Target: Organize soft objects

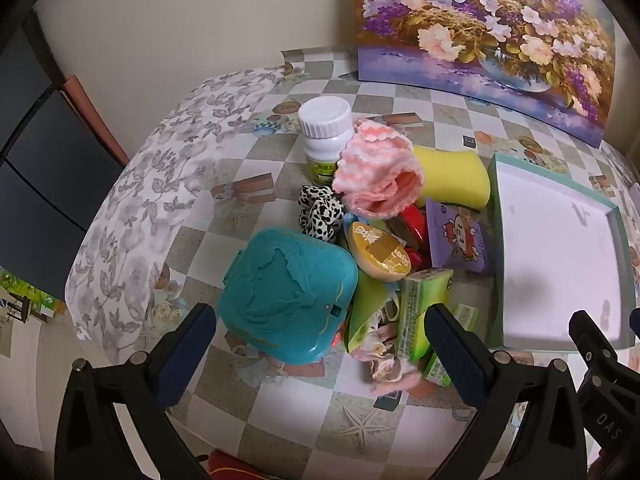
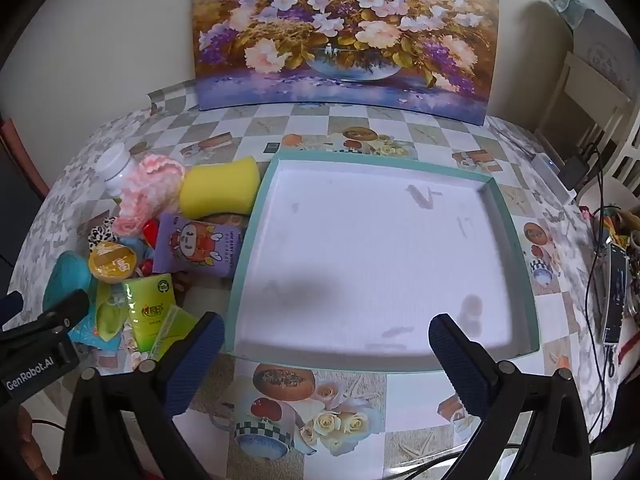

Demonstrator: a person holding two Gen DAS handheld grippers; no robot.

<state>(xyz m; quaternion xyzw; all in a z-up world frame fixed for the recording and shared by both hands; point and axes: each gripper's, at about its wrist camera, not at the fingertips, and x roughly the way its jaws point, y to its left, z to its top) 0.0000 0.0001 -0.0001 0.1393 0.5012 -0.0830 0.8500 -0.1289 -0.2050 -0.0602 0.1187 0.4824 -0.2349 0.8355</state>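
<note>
- We see the left hand-held gripper (image 1: 320, 344) with its jaws spread wide and nothing between the pads; it hangs over the near end of a heap of small things on the worktop (image 1: 248, 168), touching none of them.
- We see the right hand-held gripper (image 2: 326, 354) just as wide open and empty, poised above the near rim of a shallow teal-edged tray (image 2: 516, 240) with a bare white floor.
- In the left wrist view, a teal plastic case (image 1: 286, 292) lies just beyond the left finger at 11 o'clock; a green tissue pack (image 1: 420, 304) lies just inside the right finger at 1 o'clock.
- Further out at 12 o'clock we find a round yellow-lidded cup (image 1: 380, 250), a purple wipes packet (image 1: 460, 240), a black-and-white spotted scrunchie (image 1: 318, 216), a pink knitted piece (image 1: 376, 168), a yellow sponge (image 1: 452, 176) and a white bottle (image 1: 326, 132).
- The soft things, the knitted piece, sponge and scrunchie, all lie in the heap, outside the tray.
- Only the right wrist view shows the whole tray, plus cables and a phone (image 2: 616, 292) at 3 o'clock on the worktop edge.
- Only the left wrist view shows the grey leaf-print cloth (image 1: 160, 184) at 10 o'clock.
- Both views show the flower painting (image 2: 344, 28) leaning at 12 o'clock.
</note>
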